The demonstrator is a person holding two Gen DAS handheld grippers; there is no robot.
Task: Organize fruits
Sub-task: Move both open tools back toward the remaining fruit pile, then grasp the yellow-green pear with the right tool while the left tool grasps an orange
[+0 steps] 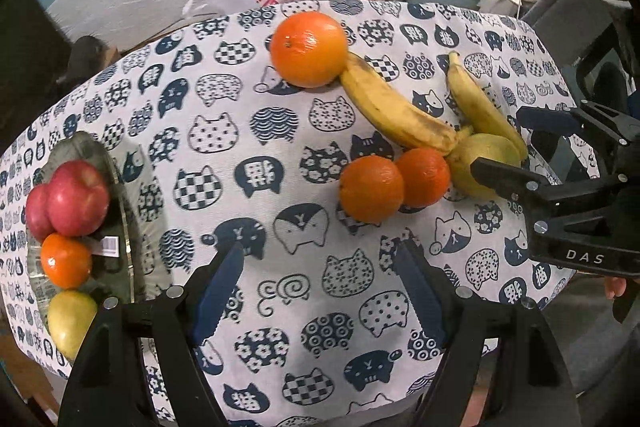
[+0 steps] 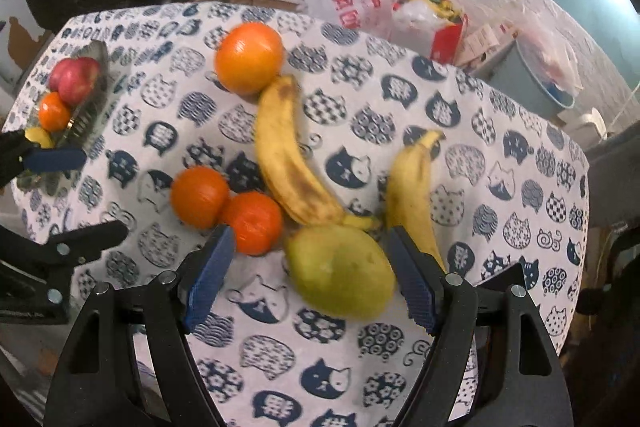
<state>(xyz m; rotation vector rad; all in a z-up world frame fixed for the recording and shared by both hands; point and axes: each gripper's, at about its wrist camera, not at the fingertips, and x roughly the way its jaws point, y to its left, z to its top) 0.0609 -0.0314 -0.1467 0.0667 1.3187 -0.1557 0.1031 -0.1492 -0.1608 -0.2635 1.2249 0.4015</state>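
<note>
The task is judged partly done. On the glass plate at the tabletop's left edge, two apples, one small orange and one pear are gathered. Left on the cloth are three oranges, two bananas and one pear, which is framed by the wide-open, empty right gripper. The left gripper is open and empty.

From my left camera I see my left gripper spread wide over bare cat-print tablecloth, the glass tray of apples, a tangerine and a pear at far left, and my right gripper straddling the green pear beside two bananas.
</note>
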